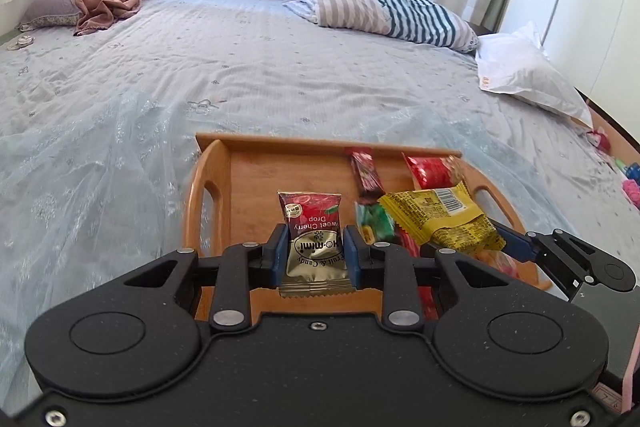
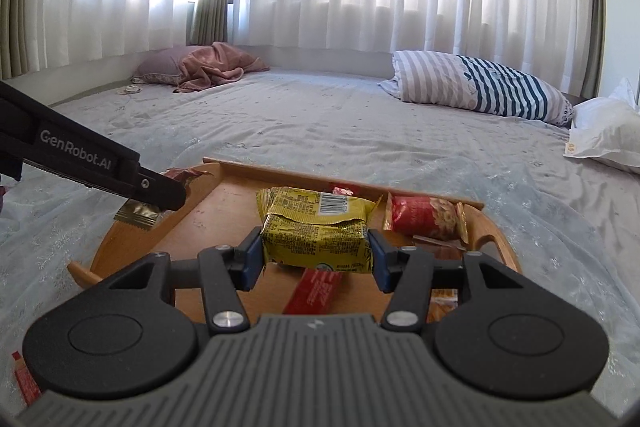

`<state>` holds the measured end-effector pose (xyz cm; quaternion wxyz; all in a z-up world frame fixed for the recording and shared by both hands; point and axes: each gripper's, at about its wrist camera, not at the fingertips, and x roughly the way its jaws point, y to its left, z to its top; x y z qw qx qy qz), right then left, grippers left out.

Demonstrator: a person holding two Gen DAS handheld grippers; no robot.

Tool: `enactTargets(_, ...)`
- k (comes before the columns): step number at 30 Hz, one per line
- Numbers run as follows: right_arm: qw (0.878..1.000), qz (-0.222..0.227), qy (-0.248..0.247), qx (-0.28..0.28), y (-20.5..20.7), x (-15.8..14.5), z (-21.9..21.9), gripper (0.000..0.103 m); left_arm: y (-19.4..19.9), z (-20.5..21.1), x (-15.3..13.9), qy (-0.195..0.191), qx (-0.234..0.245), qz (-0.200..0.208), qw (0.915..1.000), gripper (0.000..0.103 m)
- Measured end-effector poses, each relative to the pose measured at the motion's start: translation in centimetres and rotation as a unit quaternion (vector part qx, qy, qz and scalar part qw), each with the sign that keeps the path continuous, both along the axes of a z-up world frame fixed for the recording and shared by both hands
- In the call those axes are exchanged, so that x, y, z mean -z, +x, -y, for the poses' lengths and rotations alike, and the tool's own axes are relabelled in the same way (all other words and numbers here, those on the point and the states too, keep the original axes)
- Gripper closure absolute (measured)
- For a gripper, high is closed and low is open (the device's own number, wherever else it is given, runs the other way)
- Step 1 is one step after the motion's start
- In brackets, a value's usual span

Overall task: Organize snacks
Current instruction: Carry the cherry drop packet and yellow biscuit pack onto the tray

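At frame centre my left gripper (image 1: 315,251) has its jaws nearly closed on a cherry drop candy sachet (image 1: 313,242), over the wooden tray (image 1: 256,171). My right gripper (image 2: 316,254) clamps a yellow snack packet (image 2: 316,233), jaws partly apart, above the same tray.

L gripper (image 1: 314,247): jaws nearly shut, blue pads clamped on both sides of a thin candy sachet (image 1: 311,239), pitched down fwd. R gripper (image 2: 316,253): jaws partway apart, pads pinching a yellow snack pack (image 2: 316,241), also tilted down. L sits just left of R, close together.
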<state>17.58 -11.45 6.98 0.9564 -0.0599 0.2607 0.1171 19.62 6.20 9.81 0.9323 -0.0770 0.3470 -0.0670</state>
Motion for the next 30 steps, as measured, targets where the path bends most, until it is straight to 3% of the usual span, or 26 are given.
enactTargets(8,0.998,-0.04,-0.014,-0.039,7.4,0.1,-1.3,0.046,7.7,-1.8,0.5,-0.008,-0.008,-0.037,0.9993,0.076)
enactTargets(16,0.994,-0.08,-0.049,-0.062,11.5,2.7,-3.5,0.046,13.2,-2.5,2.2,-0.006,-0.022,-0.064,0.9977,0.076)
enactTargets(30,0.989,-0.1,-0.07,-0.083,13.8,4.9,-5.3,0.046,16.3,-2.1,5.5,0.007,-0.032,-0.087,0.9957,0.075)
